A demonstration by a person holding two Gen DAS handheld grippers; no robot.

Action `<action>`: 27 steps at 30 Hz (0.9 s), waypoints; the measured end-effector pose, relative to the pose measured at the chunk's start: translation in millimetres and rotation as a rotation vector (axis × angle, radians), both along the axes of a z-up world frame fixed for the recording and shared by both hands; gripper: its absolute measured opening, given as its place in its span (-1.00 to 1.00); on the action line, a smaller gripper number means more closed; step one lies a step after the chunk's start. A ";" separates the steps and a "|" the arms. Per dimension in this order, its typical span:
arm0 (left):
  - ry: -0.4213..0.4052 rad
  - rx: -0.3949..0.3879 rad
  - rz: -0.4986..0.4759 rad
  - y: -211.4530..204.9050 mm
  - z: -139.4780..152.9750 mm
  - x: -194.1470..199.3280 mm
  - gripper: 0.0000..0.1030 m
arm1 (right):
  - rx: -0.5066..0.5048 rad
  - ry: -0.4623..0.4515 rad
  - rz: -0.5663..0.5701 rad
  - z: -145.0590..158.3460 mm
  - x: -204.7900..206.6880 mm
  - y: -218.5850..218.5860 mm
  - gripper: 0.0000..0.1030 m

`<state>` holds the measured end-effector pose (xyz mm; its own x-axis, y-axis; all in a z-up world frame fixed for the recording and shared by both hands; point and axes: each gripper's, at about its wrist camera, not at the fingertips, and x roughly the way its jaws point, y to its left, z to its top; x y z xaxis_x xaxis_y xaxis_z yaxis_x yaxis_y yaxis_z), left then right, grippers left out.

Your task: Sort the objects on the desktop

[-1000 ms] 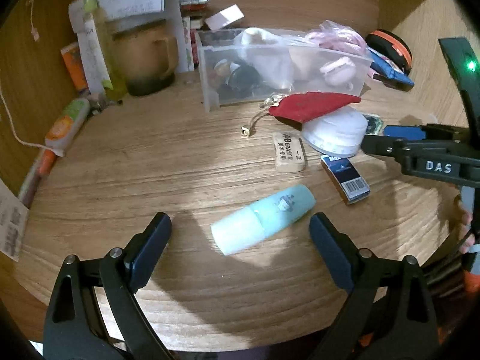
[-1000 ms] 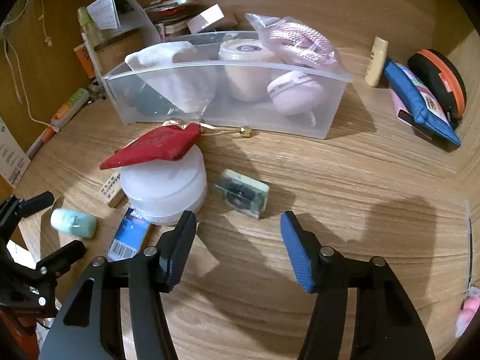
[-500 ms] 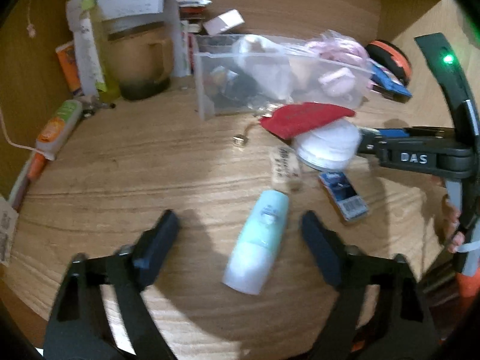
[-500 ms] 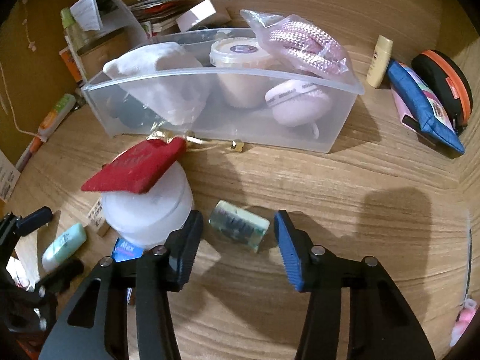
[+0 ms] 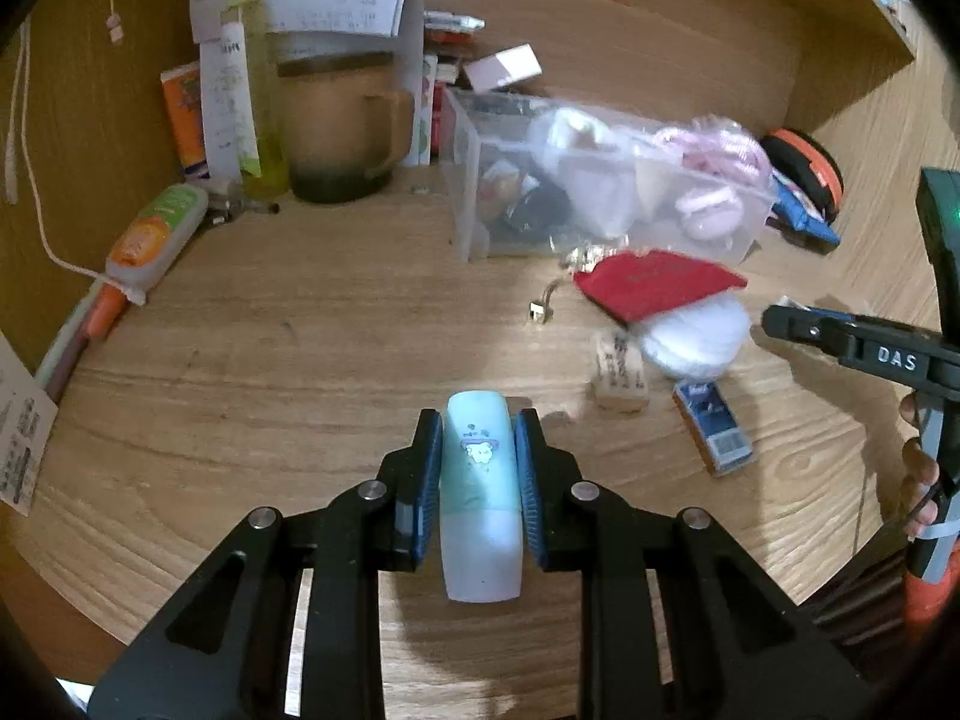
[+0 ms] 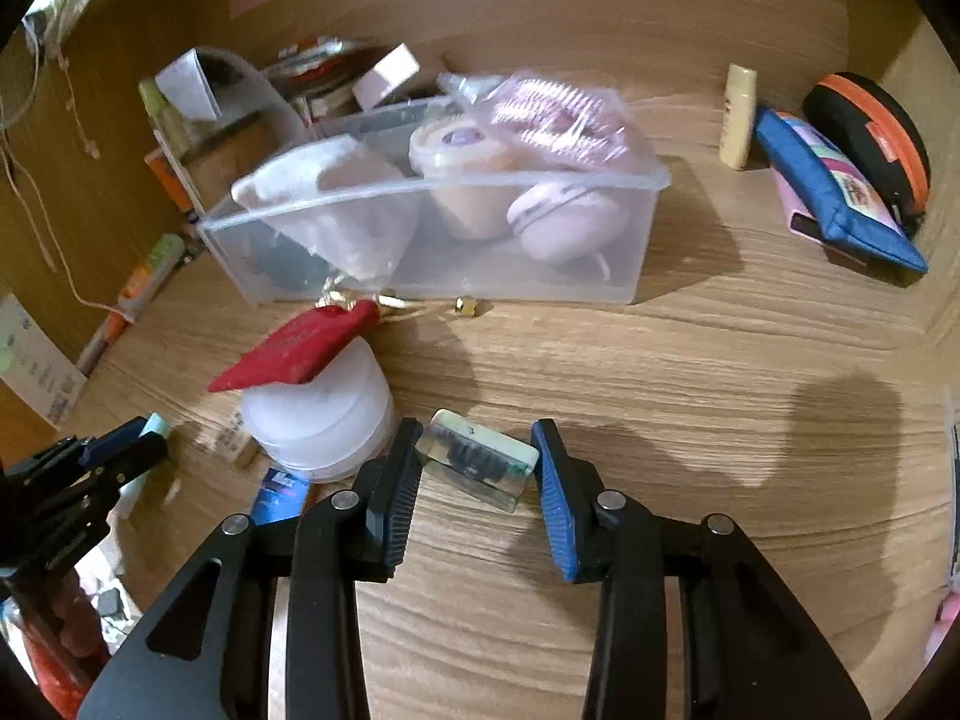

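Note:
My left gripper (image 5: 477,450) is shut on a mint-green tube (image 5: 479,498) lying on the wooden desk, pads pressed to both its sides. My right gripper (image 6: 477,462) is open around a small clear block with a dark inset (image 6: 477,459); the left pad touches it, the right pad stands just off it. A clear plastic bin (image 6: 432,228) holding a jar, pouches and a pink case sits behind. A white round jar (image 6: 318,420) with a red pouch (image 6: 294,348) on top stands to the left of the block. The right gripper also shows in the left wrist view (image 5: 780,321).
An eraser (image 5: 618,372) and a small blue box (image 5: 714,426) lie by the white jar. A mug (image 5: 342,132), papers and a glue stick (image 5: 153,237) crowd the back left. A blue pencil case (image 6: 834,198), orange-black case (image 6: 870,132) and small tube (image 6: 738,117) sit at the back right.
My left gripper moved onto the mint-green tube and closed on it. My right gripper advanced so the clear block now sits between its fingers, which have narrowed.

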<state>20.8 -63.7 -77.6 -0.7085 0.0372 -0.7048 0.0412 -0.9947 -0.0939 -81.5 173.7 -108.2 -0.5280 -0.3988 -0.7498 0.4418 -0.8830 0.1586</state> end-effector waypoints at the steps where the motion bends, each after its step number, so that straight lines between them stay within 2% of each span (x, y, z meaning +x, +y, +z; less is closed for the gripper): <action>1: 0.005 -0.002 0.001 0.3 2.5 -0.7 -0.54 | -0.008 0.005 -0.004 3.3 1.5 5.4 -0.34; 19: 0.145 -0.029 0.032 4.8 60.5 -9.4 -0.53 | -0.118 0.168 0.041 68.3 14.8 11.7 -0.34; 27: 0.215 -0.028 0.018 6.4 88.8 -26.6 -0.54 | -0.118 0.186 0.069 80.5 0.6 -1.1 -0.34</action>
